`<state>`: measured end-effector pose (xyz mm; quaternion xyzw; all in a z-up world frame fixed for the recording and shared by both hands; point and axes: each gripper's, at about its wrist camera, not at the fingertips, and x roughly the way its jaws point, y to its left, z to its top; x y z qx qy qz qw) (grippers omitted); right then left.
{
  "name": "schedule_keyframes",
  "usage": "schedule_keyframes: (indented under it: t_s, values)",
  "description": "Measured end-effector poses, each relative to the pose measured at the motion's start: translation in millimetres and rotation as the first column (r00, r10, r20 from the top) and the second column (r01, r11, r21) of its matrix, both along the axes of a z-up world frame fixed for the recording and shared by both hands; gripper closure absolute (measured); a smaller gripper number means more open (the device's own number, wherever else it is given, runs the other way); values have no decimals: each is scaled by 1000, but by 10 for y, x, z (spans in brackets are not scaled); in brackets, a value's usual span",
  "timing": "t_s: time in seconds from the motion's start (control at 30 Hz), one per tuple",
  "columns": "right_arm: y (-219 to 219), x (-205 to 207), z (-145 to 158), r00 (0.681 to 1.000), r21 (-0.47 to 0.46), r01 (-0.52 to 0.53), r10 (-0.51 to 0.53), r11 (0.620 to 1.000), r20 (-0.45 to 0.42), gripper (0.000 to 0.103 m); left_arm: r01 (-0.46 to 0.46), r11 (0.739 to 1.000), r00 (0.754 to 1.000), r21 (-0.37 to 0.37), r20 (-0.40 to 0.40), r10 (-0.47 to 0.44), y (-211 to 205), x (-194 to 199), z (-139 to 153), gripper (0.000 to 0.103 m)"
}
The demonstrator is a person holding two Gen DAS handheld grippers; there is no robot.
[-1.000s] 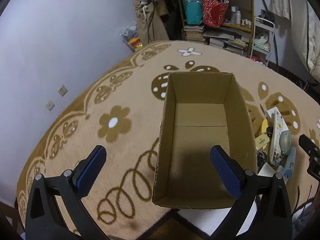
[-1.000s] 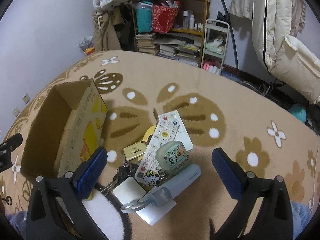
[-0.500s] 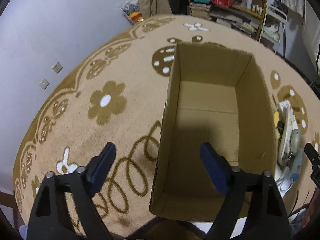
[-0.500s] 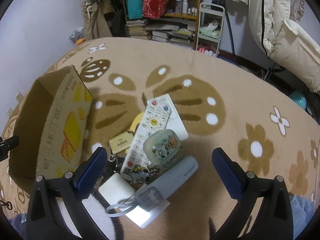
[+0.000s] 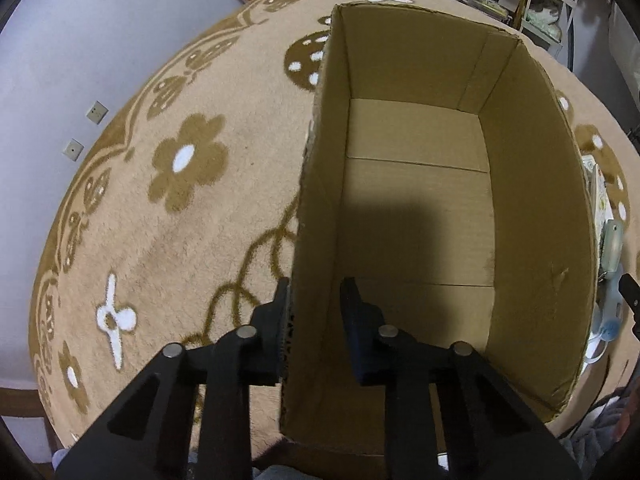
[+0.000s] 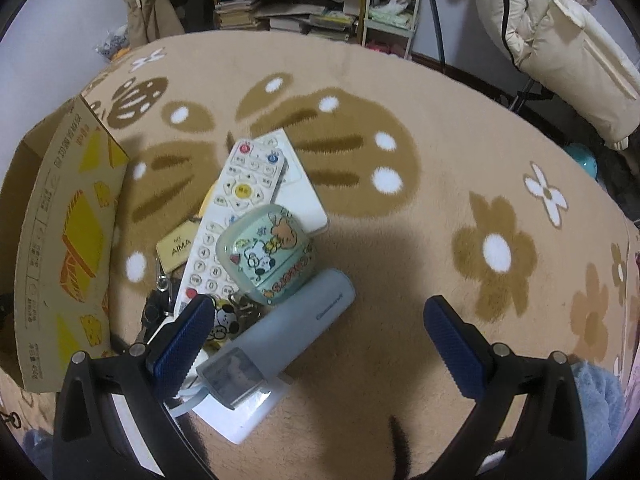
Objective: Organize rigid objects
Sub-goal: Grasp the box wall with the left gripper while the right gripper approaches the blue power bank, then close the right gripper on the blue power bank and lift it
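The cardboard box (image 5: pixel 420 208) stands open-topped on the flowered carpet (image 5: pixel 168 220), and the left gripper (image 5: pixel 316 300) straddles its left wall – one finger outside, one inside, closed on the wall. Just right of the box lies a heap – remote control (image 6: pixel 236 208), cartoon-printed case (image 6: pixel 266 254), pale blue tube (image 6: pixel 288 328), key tag (image 6: pixel 176 250). The right gripper (image 6: pixel 316 334) hangs over the heap, fingers wide apart and holding nothing.

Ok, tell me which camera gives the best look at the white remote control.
The right wrist view. The white remote control lies there almost fully visible, buttons up, with a cartoon-printed case resting on its lower half. The left wrist view shows only a thin edge-on sliver of it past the cardboard box wall.
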<state>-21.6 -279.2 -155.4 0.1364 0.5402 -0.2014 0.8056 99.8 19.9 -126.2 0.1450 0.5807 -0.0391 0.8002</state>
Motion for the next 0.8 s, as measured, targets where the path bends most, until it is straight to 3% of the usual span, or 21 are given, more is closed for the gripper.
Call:
schedule_keyframes:
  t_s: [0.33,0.43,0.6,0.7,0.8]
  values:
    - [-87,-9,-250,996,80,73,-68,994,-64,0,-22,1000,1000,14,-21,22,45,46,-35,87]
    - [-144,-42,-297,993,126,99,-91,987,-69,5,-18,999,1000,31,-19,18,17,39,-40,87]
    - [-213,-81,-406,989,218,138,-124,966,-79,29,-23,999,1000,24,-21,24,27,41,-40,87]
    - [-229,-75,-424,987,254,155,-142,955,-70,35,-24,999,999,22,-22,25,34,43,-38,87]
    - [-217,-79,-432,985,224,158,-139,962,-99,60,-21,999,1000,26,-23,21,32,45,-38,87]
